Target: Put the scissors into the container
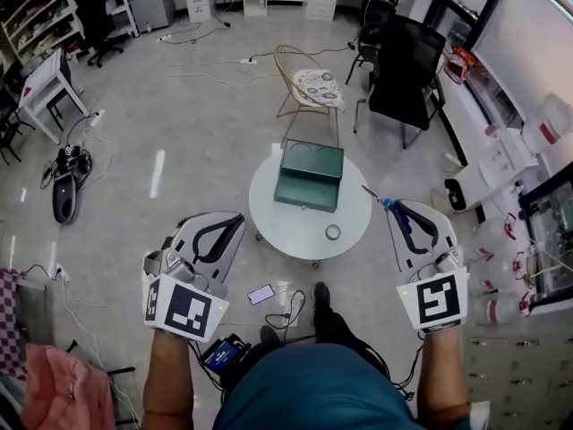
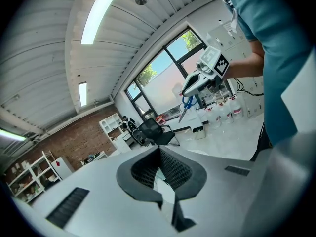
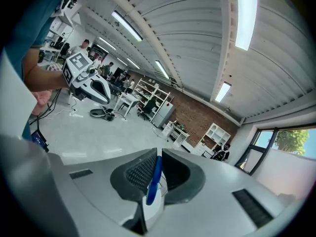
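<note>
Pinching the blue-handled scissors between its pads, our right gripper holds them at the right middle of the frame, beside the round table. The green container sits on it, centre frame. At lower left, our left gripper has its jaws pressed together on nothing.

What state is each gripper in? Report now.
Left gripper: closed, holding nothing.
Right gripper: closed on the scissors, gripped by the blue handle.
</note>
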The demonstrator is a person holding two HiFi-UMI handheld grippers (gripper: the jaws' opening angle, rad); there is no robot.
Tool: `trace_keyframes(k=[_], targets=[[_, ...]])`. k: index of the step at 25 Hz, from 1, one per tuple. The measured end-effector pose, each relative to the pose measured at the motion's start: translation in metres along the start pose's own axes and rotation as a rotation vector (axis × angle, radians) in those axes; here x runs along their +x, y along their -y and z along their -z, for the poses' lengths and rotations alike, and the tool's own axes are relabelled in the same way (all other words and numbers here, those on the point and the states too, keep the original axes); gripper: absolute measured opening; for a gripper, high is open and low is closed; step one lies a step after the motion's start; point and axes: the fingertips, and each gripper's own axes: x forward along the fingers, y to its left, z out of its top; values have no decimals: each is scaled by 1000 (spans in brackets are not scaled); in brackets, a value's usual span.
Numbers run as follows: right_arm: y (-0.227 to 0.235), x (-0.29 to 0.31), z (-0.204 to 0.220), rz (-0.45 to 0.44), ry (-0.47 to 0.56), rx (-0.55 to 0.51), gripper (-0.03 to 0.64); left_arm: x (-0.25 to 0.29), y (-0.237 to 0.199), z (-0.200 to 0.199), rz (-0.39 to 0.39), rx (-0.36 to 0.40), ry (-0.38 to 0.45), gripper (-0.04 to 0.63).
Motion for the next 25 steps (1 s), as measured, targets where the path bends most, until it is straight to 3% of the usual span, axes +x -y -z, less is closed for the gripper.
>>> trace_keyframes(k=[12, 25], targets=[[39, 92, 32, -126, 41, 0, 55, 60, -30, 24, -78, -61, -116, 18], [35, 164, 78, -221, 9, 35, 55, 107, -36, 67, -66, -89, -199, 18]])
